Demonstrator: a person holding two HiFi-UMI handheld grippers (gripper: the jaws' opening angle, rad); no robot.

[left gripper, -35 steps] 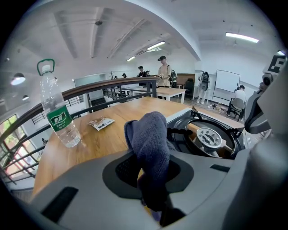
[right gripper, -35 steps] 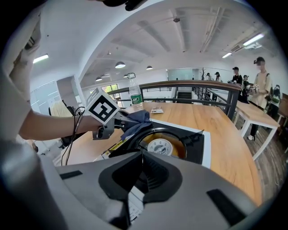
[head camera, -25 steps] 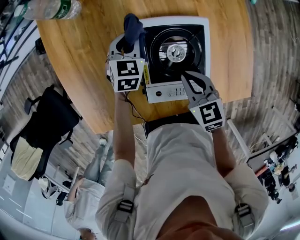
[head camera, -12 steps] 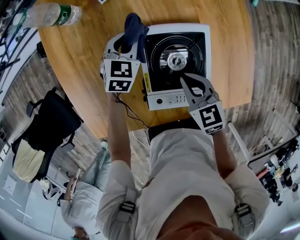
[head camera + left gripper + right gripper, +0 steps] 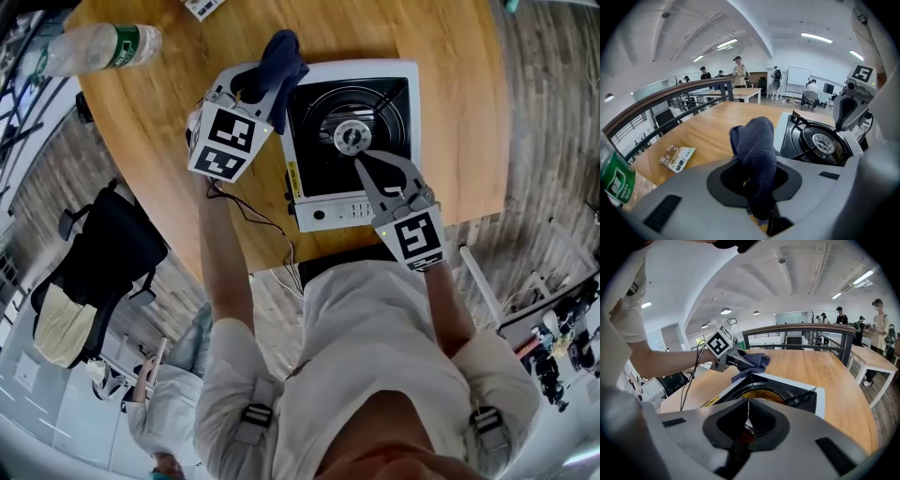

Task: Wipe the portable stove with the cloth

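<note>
Your left tongs (image 5: pixel 258 89) are pinching the dark blue cloth (image 5: pixel 758 150). In the left gripper view the fabric is bunched between the jaws and rises above them in a rounded fold. In the head view you hold the cloth at the far left corner of the portable stove (image 5: pixel 405 80), where the stove's white rim meets the bench (image 5: pixel 159 94). In the right gripper view a loose tail of the cloth hangs down to that rim, though I cannot tell whether it presses on it.

Your right tongs (image 5: pixel 362 161) are pressed together with nothing between the jaws; their own view shows the two tips meeting in a thin line. They sit above the stove's black top, with the tips just on your side of the round burner (image 5: pixel 350 136). The body of the tongs crosses the silver control panel (image 5: pixel 337 211) at the stove's near edge. I cannot tell whether the tips touch the top.

The stove sits on the wooden bench, near the edge toward you. A plastic bottle (image 5: pixel 94 45) with a green label lies well apart at the far left. A small printed packet (image 5: pixel 677 157) lies on the bench beyond the left tongs. A black chair (image 5: pixel 103 248) stands on the floor to your left.
</note>
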